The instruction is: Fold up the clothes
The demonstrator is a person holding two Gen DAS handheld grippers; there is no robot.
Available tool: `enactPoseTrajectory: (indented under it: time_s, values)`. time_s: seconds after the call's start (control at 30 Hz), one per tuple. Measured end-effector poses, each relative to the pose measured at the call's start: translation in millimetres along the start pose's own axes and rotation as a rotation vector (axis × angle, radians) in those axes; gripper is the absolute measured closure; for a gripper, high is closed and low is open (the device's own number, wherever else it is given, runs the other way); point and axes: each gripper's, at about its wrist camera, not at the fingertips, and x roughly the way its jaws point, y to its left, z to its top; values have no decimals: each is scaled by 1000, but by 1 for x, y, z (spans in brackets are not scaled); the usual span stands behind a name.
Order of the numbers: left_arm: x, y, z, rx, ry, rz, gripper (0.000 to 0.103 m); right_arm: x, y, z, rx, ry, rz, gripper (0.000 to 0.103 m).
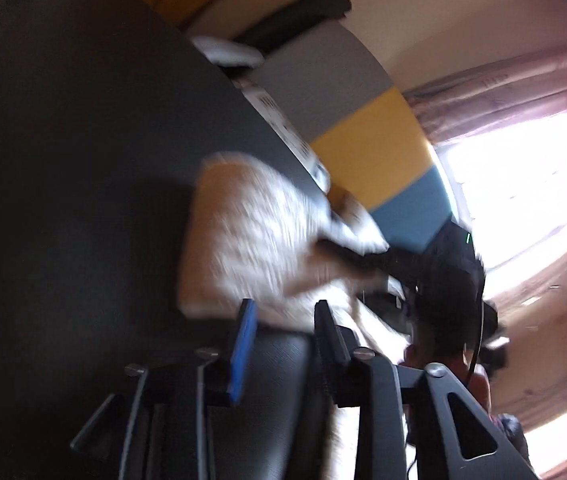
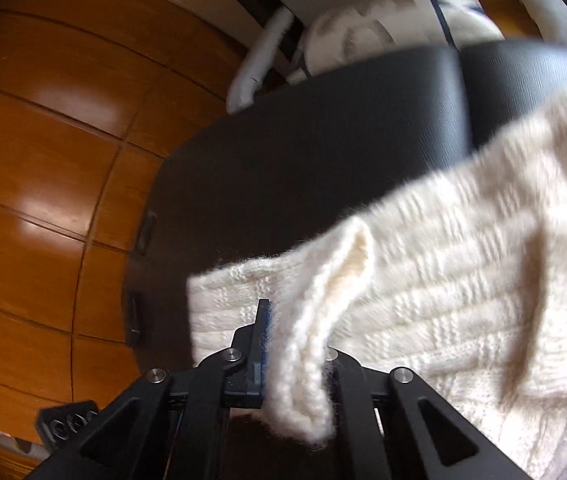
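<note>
A cream knitted garment is held partly lifted above the dark desk, probably so one edge can be carried over for a fold. Its bunched hem is clamped in the right claw. The left claw is parted, nothing gripped.

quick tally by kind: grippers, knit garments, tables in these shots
Grippers: 2, the left gripper, open and empty, and the right gripper, shut on the cream knit sweater
Knit garments: 1, that cream knit sweater, lying partly on the table
Tables: 1, the dark table
Total: 4
</note>
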Motion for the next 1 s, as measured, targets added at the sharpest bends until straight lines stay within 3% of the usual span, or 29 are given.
enactPoseTrajectory:
  time_s: [0.23,0.33,0.5,0.77,0.9,1.0]
  values:
    - [36,-17,-3,-59,50,-52,68,-83,39,21,-131,-131,-33,96]
    - [59,-33,4,-83,74,-81,67,-121,40,24,-136,-190,-47,96]
    - [102,-80,3,-29,108,-105,67,-179,23,31,-110,-284,-77,96]
    - [163,-130,-26,69,208,-2,67,-298,-42,46,-67,-418,-129,96]
    - [178,-121,-37,64,231,79,67,-345,-98,22,38,-494,-162,96]
    - [175,-113,-39,51,217,79,67,-366,-166,-11,177,-516,-205,96]
